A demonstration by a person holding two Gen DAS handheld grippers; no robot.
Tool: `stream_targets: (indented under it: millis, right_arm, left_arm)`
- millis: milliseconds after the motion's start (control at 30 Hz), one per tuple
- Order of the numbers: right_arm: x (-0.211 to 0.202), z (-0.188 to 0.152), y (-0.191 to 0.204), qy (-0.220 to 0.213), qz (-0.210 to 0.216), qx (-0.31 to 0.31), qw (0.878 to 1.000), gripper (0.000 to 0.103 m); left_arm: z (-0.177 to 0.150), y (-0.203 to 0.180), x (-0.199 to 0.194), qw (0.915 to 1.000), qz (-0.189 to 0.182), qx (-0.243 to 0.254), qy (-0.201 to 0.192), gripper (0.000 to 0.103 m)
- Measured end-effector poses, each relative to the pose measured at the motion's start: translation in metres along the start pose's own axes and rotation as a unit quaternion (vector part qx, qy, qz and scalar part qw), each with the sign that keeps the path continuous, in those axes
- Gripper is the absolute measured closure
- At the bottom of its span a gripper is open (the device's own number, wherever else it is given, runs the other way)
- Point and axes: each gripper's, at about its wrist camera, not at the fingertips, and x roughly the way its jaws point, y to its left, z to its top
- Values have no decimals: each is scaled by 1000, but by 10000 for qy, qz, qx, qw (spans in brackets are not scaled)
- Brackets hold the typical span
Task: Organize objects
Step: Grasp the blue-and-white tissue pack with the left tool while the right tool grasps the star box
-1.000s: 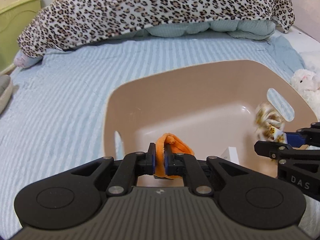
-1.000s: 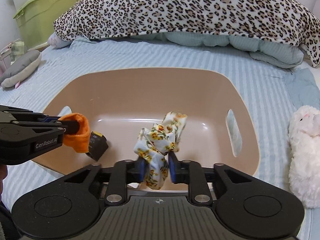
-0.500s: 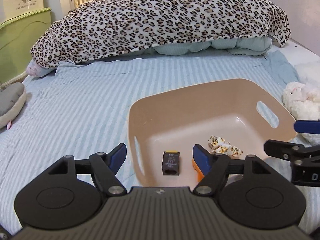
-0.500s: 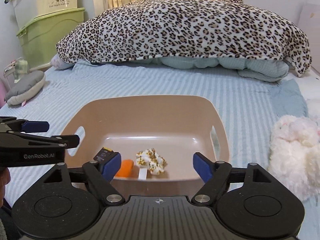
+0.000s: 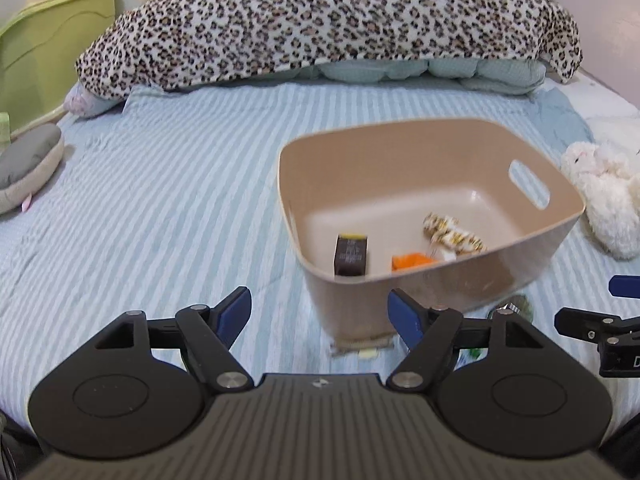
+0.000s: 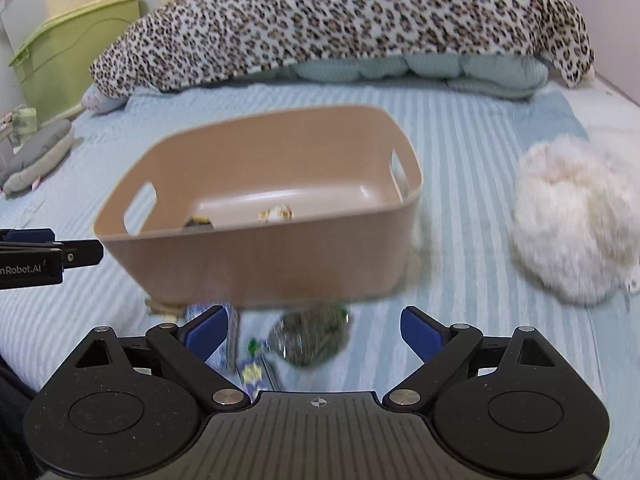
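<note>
Lying in one tan bin: one dark box, one orange cloth, one floral scrunchie. Left gripper and right gripper spread, nothing between.

left tool: just opened wide, empty | right tool: still opening, empty

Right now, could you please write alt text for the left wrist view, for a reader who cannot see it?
A tan plastic bin sits on a blue striped bedsheet, holding a dark small box, an orange cloth and a floral scrunchie. The left claw is open and empty in front of it.
</note>
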Motion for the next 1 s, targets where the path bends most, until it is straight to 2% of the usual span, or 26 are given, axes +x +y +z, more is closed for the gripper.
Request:
stream_targets:
  millis: [333,633,800,1000]
  right_arm:
    - [21,-24,12,436,13,-117,9990,9]
    - [52,-34,17,918,157,-210,9954,9]
    - [71,-37,19,1146,77,-219,9931,12]
    - [77,-36,13,1119,-109,-171,9935,14]
  left_arm:
    - [-28,0,28,9986,52,-56,521,27]
    - [-42,-8,46,9966,-65,-76,814,27]
    - [-42,-17,54,9960,-226,-89,862,27]
    - [-40,-33,57,9957,-492,-214,751,27]
